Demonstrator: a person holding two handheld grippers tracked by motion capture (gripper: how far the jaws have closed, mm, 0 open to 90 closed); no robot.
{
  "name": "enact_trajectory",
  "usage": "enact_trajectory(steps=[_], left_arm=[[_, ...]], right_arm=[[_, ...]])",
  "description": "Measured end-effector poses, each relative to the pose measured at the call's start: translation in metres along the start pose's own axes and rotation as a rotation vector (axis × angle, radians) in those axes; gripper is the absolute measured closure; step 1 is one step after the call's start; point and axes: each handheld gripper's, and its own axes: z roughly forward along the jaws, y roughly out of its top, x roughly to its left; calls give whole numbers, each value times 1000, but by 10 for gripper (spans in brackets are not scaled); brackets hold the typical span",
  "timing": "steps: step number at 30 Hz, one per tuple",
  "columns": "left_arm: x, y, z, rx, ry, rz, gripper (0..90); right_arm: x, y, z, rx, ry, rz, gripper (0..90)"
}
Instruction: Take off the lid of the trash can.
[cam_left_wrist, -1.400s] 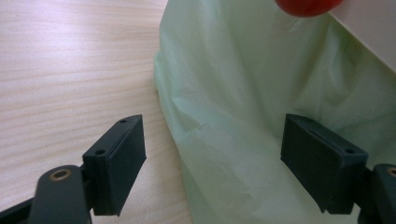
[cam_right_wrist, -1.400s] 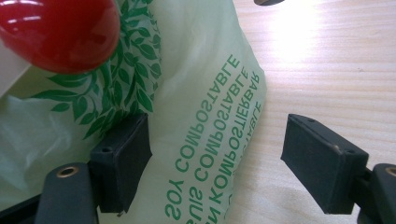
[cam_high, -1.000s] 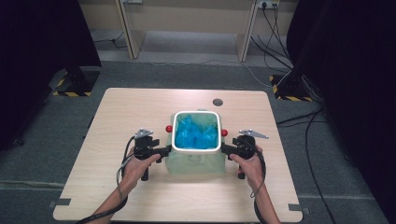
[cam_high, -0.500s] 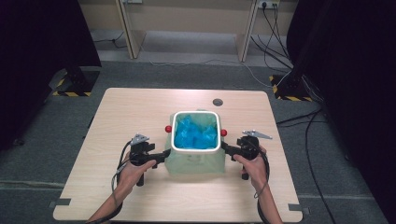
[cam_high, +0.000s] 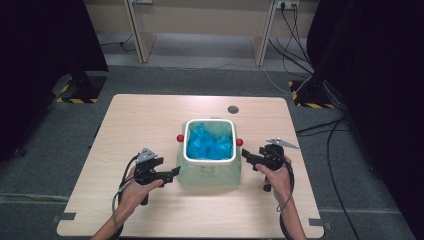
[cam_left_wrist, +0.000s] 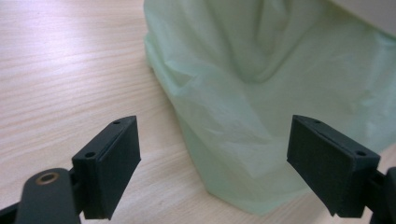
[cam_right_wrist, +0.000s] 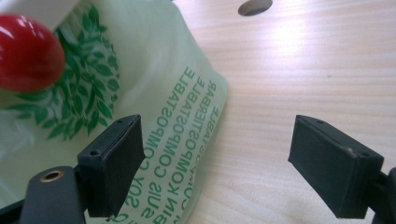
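On a pale wooden desk stands a bin lined with a light green bag, blue stuff inside. The left gripper, jaws wide apart, sits just beside the bag's left side. The right gripper, jaws spread and empty, sits just off its right side, near a red knob.
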Motion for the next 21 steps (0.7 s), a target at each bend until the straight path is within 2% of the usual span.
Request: enact_trajectory(steps=[5, 9, 15, 21], left_arm=[[-5, 3, -6, -16, -24, 13, 163], [-10, 3, -8, -17, -39, 23, 161], [-16, 5, -10, -21, -55, 49, 155], [-28, 10, -11, -34, -71, 92, 155]], right_arm=[[2, 9, -7, -20, -4, -5, 183], [6, 17, -11, -25, -24, -29, 180], [10, 37, -18, -45, -18, -41, 190], [25, 66, -27, -76, -15, -90, 278]])
